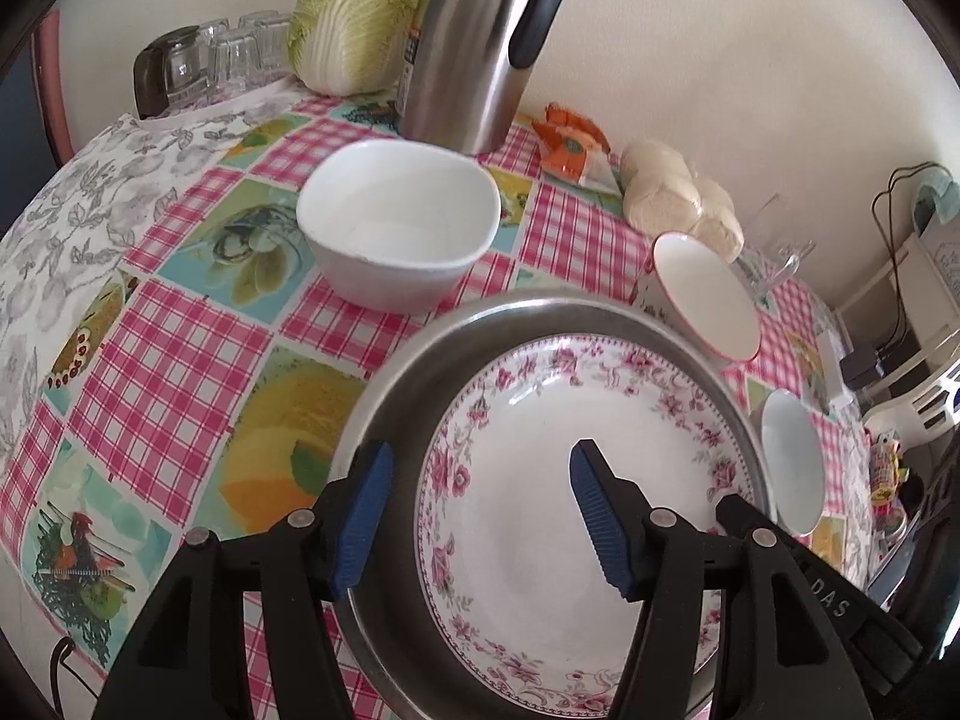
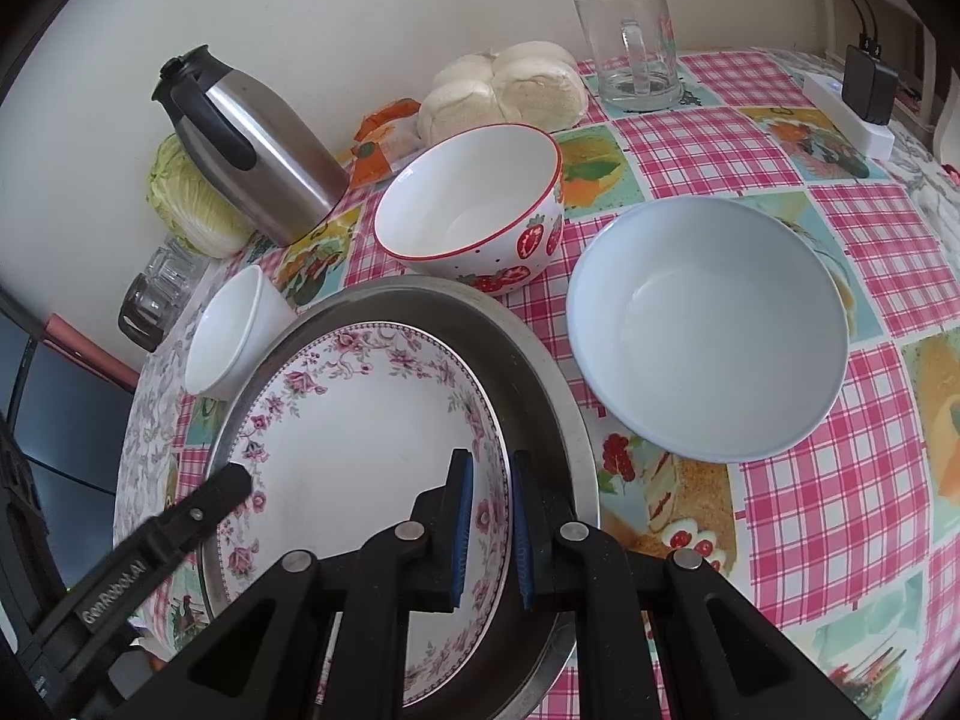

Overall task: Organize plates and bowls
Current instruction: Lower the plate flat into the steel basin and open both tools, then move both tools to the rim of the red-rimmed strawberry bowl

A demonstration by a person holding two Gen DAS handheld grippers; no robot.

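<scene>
A floral-rimmed white plate (image 1: 576, 498) lies inside a wide metal pan (image 1: 396, 396) on the checked tablecloth. My left gripper (image 1: 480, 516) is open, one finger outside the pan's left rim and one over the plate. My right gripper (image 2: 489, 528) is shut on the plate's right rim (image 2: 492, 480); the plate (image 2: 360, 432) sits in the pan (image 2: 540, 372). A square white bowl (image 1: 399, 222) stands beyond the pan. A strawberry bowl (image 2: 474, 204) and a pale blue bowl (image 2: 708, 330) stand to the right.
A steel thermos jug (image 1: 480, 42), cabbage (image 1: 354, 12), upturned glasses (image 1: 240, 54), a snack packet (image 1: 570, 144) and bagged buns (image 1: 678, 192) line the wall. A glass mug (image 2: 636, 48) and a charger block (image 2: 864, 102) sit at the far right.
</scene>
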